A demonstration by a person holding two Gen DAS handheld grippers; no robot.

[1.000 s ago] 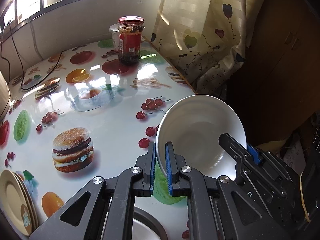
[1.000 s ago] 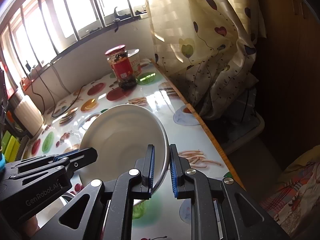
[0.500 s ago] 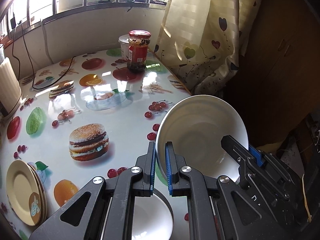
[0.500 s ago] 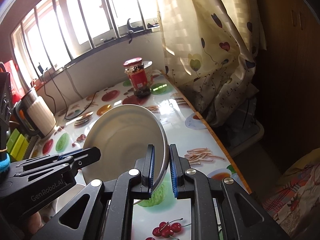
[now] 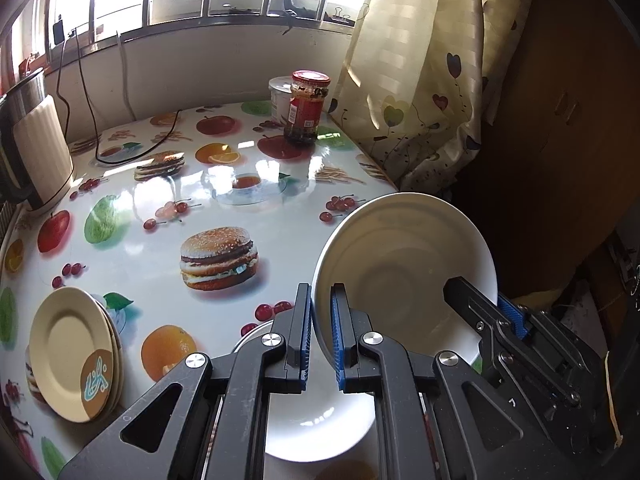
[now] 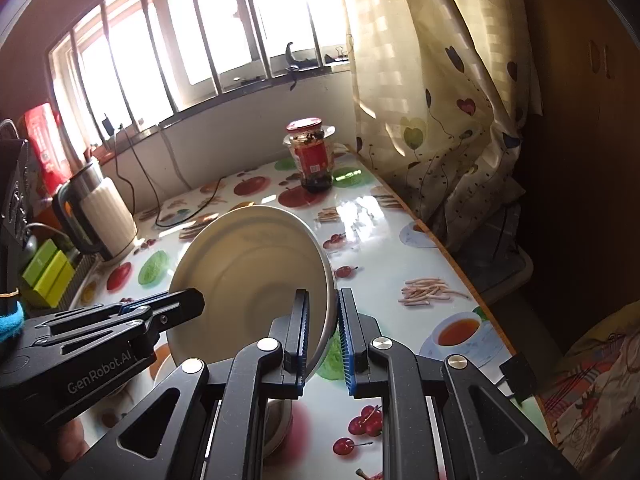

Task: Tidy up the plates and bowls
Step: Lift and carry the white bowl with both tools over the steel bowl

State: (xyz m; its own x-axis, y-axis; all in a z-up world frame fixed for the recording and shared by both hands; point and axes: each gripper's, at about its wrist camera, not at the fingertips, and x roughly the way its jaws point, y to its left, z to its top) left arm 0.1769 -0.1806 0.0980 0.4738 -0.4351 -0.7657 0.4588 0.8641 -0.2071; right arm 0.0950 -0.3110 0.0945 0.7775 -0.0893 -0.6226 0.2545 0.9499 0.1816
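Left wrist view: my left gripper fingers clamp the white bowl's rim, bowl tilted above the counter, over another bowl. Right wrist view: my right gripper fingers pinch the opposite rim.

Each black hand-held gripper has blue ribbed pads, silver screws, "GenRobot.AI" lettering.

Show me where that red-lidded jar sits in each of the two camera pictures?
Left wrist view: the jar stands at top centre, at the table's far end beside the curtain.
Right wrist view: the jar is upper centre, left of the curtain.
Shared landmark: the curtain.
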